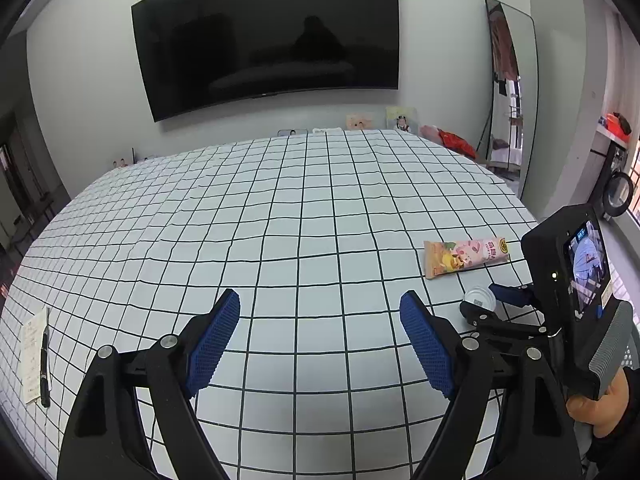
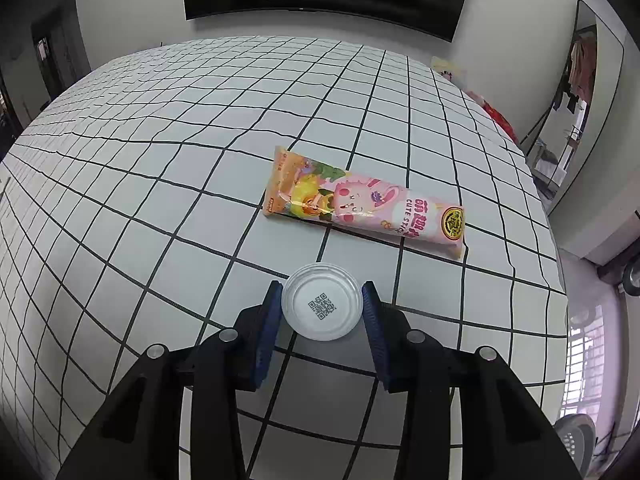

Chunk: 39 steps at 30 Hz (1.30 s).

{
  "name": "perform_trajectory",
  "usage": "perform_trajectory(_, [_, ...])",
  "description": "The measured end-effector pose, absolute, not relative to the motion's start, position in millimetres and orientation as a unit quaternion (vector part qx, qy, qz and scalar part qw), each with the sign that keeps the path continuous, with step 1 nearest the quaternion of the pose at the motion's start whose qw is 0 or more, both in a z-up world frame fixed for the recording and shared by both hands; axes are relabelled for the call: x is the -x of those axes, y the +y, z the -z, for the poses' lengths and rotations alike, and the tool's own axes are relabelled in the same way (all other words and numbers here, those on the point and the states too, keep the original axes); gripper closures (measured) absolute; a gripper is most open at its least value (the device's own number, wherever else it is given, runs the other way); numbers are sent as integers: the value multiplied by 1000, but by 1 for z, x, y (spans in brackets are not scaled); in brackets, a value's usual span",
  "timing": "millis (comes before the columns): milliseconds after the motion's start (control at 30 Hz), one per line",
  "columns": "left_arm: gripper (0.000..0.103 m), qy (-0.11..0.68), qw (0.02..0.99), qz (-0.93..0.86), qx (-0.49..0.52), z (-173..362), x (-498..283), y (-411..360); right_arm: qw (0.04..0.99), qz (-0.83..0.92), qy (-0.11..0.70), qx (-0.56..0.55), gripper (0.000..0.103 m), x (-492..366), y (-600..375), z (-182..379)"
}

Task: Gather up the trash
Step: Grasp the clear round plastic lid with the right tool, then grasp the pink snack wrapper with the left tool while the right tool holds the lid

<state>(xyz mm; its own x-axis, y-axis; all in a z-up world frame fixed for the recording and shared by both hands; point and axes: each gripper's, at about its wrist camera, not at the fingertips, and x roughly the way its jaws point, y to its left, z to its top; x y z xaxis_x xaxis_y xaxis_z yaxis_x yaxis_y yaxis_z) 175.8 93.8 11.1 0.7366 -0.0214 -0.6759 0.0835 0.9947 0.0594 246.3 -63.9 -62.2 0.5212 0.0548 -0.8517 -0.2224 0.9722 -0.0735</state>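
A small white round cup (image 2: pixel 320 306) with a QR code on its face sits on the checked sheet (image 2: pixel 160 200). My right gripper (image 2: pixel 322 292) is shut on it, one blue pad pressed against each side. From the left wrist view the same cup (image 1: pixel 478 297) shows between the right gripper's fingers (image 1: pixel 510 296), held by a person's hand (image 1: pixel 600 404). A pink and orange snack wrapper (image 2: pixel 364 208) lies flat just beyond the cup, also visible as the wrapper (image 1: pixel 466 258). My left gripper (image 1: pixel 320 300) hangs open over bare sheet with nothing between its pads.
A slip of paper (image 1: pixel 30 344) with a black pen (image 1: pixel 44 364) on it lies at the sheet's left edge. A large dark screen (image 1: pixel 264 40) hangs on the far wall. A standing mirror (image 1: pixel 512 88) leans at the right.
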Motion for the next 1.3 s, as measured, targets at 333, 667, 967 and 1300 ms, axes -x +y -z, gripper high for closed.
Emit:
perform_trajectory(333, [22, 369, 926, 58, -46, -8, -196, 70, 876, -64, 477, -4, 64, -201, -121, 38])
perform_trajectory(667, [22, 387, 918, 60, -63, 8, -259, 31, 880, -24, 472, -40, 64, -131, -176, 27])
perform_trajectory(967, [22, 419, 904, 43, -70, 41, -317, 2, 877, -22, 476, -64, 64, -105, -197, 28])
perform_trajectory(1300, [22, 456, 882, 49, -109, 71, -321, -21, 879, -15, 468, -85, 64, -89, -217, 24])
